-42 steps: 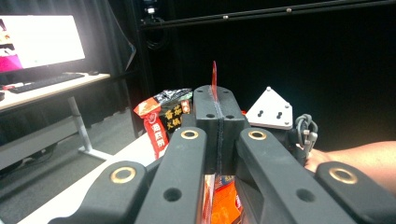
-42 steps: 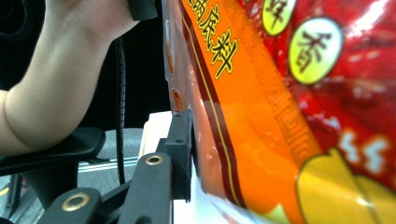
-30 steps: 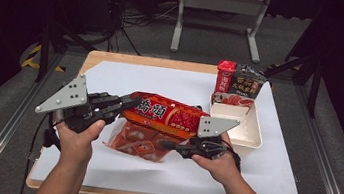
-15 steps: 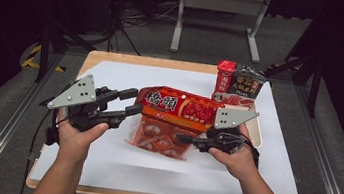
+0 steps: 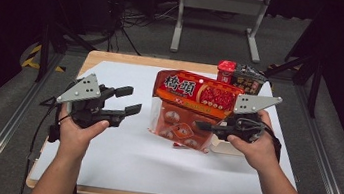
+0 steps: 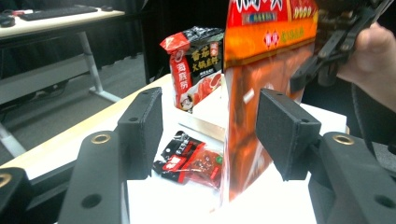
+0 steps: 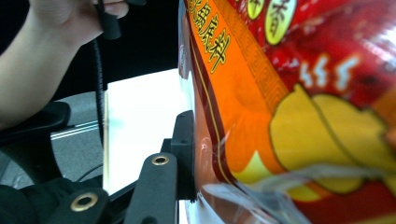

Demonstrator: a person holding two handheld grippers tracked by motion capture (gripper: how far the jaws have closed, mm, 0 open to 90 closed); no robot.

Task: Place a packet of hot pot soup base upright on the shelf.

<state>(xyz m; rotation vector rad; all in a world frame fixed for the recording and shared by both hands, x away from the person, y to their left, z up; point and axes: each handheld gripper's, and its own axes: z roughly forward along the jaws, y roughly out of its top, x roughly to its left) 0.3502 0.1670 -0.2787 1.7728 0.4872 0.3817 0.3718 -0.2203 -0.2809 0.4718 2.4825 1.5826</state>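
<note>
We are losing red-orange bag past right gripper view's top and right edges; bag is hiding one of right gripper's fingers; its small print is blurring.

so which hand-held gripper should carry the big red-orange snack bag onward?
Right. The right hand-held gripper is clamped on the red-orange snack bag and holds it upright off the table. The left hand-held gripper has just been opening, its jaws apart and clear of the bag.
</note>
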